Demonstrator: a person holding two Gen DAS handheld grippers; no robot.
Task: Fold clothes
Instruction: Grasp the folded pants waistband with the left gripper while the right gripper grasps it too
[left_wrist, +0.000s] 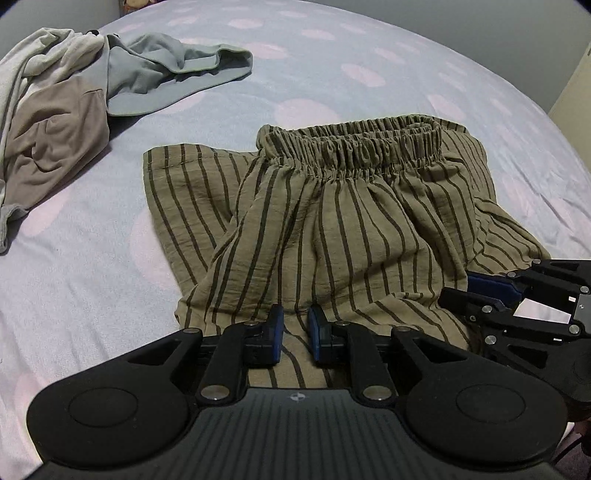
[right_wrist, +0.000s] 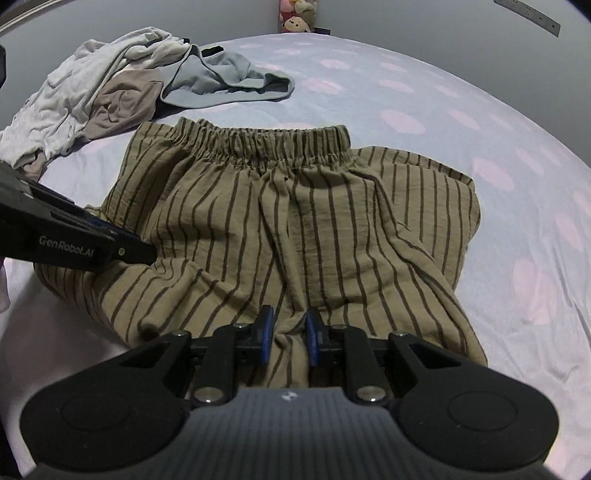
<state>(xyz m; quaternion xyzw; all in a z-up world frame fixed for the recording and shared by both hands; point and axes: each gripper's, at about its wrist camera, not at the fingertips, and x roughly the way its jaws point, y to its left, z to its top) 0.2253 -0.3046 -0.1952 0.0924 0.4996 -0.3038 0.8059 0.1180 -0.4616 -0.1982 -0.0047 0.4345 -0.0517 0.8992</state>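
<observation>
Olive-brown striped trousers (left_wrist: 332, 206) lie partly folded on the bed, elastic waistband (left_wrist: 354, 147) at the far side; they also show in the right wrist view (right_wrist: 288, 221). My left gripper (left_wrist: 295, 325) sits at the near edge of the trousers, jaws narrowly apart with striped cloth between the blue pads. My right gripper (right_wrist: 289, 325) is closed on a bunched fold of the same trousers. The right gripper shows at the right in the left wrist view (left_wrist: 491, 291); the left gripper shows at the left in the right wrist view (right_wrist: 122, 247).
A pile of other clothes lies at the far left: a grey-blue garment (left_wrist: 162, 70), a taupe one (left_wrist: 55, 140) and a white one (right_wrist: 74, 92). The bed sheet (left_wrist: 332, 55) is pale blue with pink dots. Plush toys (right_wrist: 297, 14) stand beyond the bed.
</observation>
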